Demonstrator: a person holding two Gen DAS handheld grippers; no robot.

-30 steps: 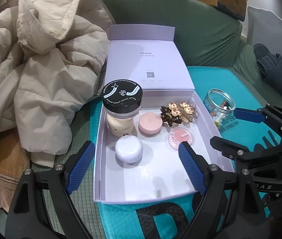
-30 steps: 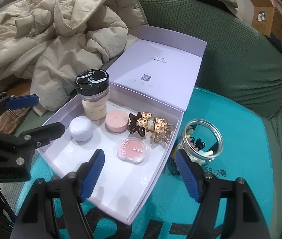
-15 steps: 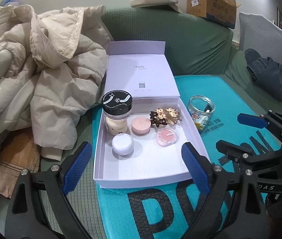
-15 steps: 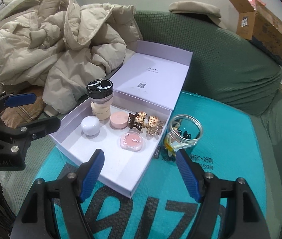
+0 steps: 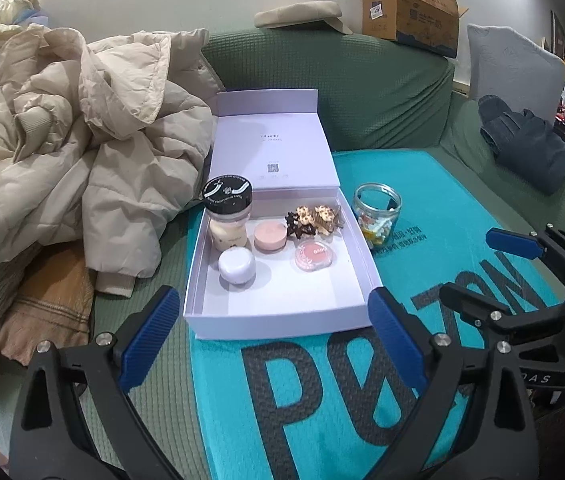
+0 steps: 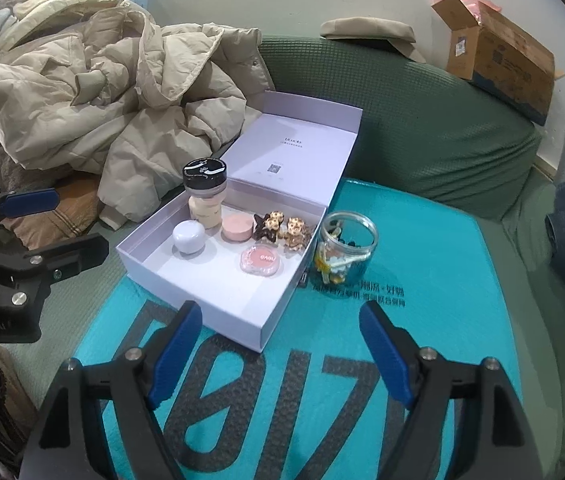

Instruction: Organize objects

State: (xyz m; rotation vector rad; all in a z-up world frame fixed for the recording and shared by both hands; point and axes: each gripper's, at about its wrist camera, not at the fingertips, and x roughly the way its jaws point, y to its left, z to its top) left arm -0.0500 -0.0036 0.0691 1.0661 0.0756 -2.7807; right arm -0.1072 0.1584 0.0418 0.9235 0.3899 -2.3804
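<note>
Both tongs spread wide, gripping nothing. Left tongs (image 5: 274, 336) hovering over near edge of lilac box (image 5: 282, 312); right tongs (image 6: 282, 344) over teal mat (image 6: 462, 280), near the box's front corner.

Box open, lid (image 5: 274, 148) hinged back and leaning toward green sofa (image 5: 382, 92). Inside, back left corner: black-lidded jar (image 5: 228, 212), upright. Just in front of it: small white pot (image 5: 237, 266). Beside the jar: pink pot (image 5: 269, 237). Two brown hair clips (image 5: 314, 220) against the back wall, side by side. Flat pink compact (image 5: 315, 255) in front of the clips. Front half of box floor bare.

Outside the box, just beside its right wall on the mat: open glass jar (image 6: 346, 246) with small mixed bits inside, contents too small to tell.

Surroundings: beige puffy coat (image 5: 82, 140) heaped left of the box, touching the lid side. Folded tan blanket (image 5: 50, 312) below the coat. Cardboard carton (image 5: 410, 16) on sofa back. Dark blue clothing (image 5: 530, 148) on the seat, far right, well apart from the box.
</note>
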